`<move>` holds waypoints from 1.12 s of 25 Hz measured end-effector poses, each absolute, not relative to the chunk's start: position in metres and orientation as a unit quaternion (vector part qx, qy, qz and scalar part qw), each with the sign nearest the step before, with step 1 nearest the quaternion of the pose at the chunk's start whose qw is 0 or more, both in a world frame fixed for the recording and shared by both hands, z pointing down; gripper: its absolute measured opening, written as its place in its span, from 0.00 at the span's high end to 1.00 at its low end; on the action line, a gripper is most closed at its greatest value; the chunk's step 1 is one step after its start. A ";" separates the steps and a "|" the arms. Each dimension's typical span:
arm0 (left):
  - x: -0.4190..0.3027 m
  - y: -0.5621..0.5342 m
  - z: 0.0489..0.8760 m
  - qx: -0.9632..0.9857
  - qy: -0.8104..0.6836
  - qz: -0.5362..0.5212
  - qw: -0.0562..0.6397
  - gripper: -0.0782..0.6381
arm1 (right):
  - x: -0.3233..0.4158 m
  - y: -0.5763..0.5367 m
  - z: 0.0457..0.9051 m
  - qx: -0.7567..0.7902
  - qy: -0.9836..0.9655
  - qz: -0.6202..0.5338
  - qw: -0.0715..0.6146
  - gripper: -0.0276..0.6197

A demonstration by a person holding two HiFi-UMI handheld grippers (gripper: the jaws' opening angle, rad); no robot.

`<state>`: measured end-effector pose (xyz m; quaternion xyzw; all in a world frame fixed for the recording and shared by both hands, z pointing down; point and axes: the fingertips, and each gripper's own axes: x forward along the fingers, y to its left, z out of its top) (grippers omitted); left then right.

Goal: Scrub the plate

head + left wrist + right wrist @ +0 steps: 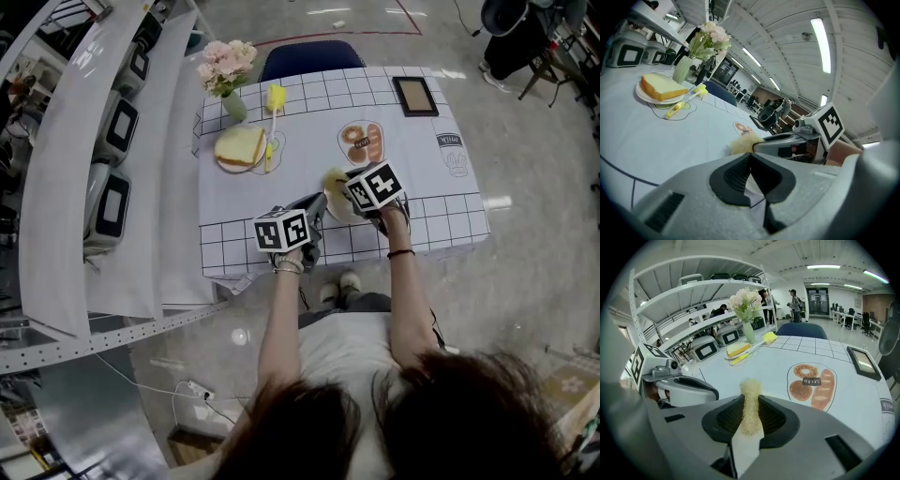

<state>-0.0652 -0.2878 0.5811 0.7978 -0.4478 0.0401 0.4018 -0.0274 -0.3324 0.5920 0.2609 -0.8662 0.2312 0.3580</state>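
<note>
Clamping sponge point(750, 397), open tabletop point(774, 365) ahead

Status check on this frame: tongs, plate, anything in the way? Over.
Left tongs shut, nothing between them. Right tongs shut on loofah scrubber. Plate far left on table, untouched. Bread slice sits on it, in the way.
</note>
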 end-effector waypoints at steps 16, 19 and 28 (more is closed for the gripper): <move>-0.048 -0.297 0.578 0.805 -0.437 0.041 0.401 0.88 | 0.002 -0.351 0.591 0.313 -0.853 0.227 0.352 0.83; -0.044 -0.297 0.576 0.807 -0.433 0.040 0.399 0.88 | 0.009 -0.351 0.591 0.322 -0.849 0.228 0.352 0.83; -0.034 -0.295 0.577 0.810 -0.426 0.044 0.400 0.88 | 0.026 -0.351 0.589 0.337 -0.843 0.233 0.348 0.83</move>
